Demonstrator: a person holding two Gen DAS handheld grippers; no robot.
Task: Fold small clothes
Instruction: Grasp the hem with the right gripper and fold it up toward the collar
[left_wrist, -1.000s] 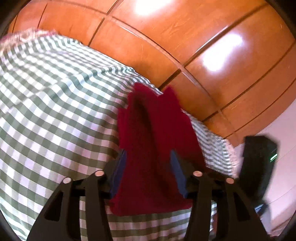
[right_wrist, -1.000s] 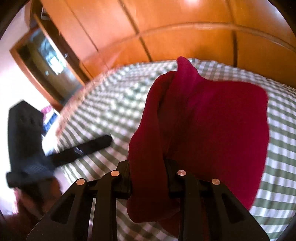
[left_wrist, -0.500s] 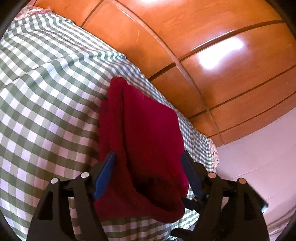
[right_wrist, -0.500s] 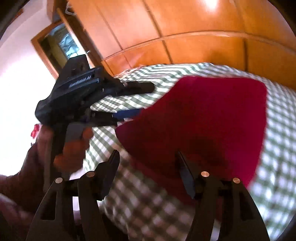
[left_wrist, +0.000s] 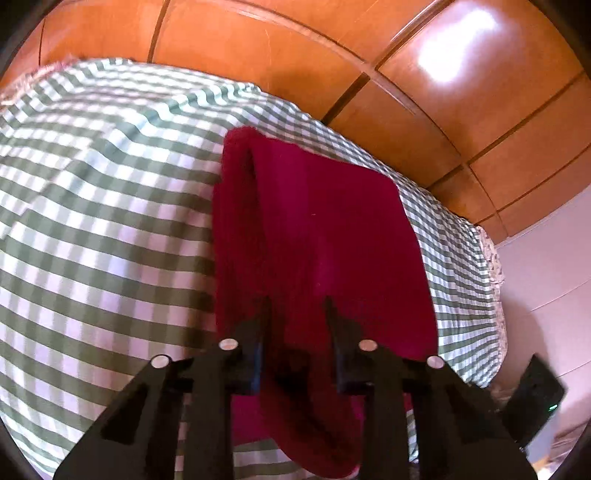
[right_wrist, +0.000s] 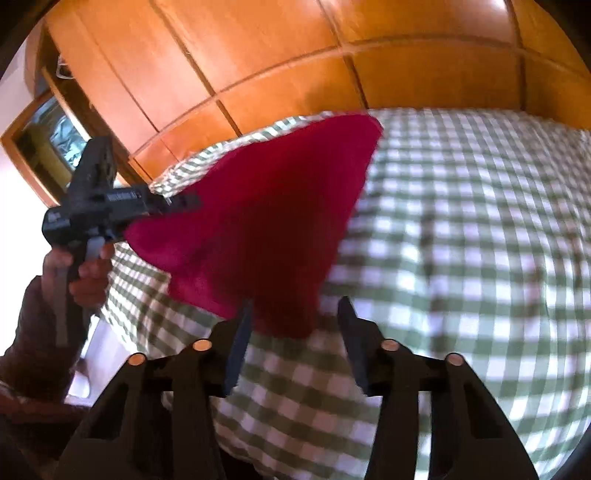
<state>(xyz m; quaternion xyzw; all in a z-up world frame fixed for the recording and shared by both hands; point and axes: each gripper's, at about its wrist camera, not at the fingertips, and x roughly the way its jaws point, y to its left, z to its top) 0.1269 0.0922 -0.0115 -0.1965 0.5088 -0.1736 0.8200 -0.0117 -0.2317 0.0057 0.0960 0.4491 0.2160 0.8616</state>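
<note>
bed (left_wrist: 92, 229) | green-and-white checked cover | red garment (left_wrist: 332, 229) lying on it toward the edge nearest the wooden wall panels (left_wrist: 424, 103)

left gripper (left_wrist: 297, 317) clamped, right gripper (right_wrist: 293, 325) parted

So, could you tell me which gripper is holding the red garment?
The left gripper: the red garment is pinched between its fingers, while the right gripper stands open.

red cloth (left_wrist: 325, 236) near edge behind left tool (left_wrist: 297, 314)
</note>
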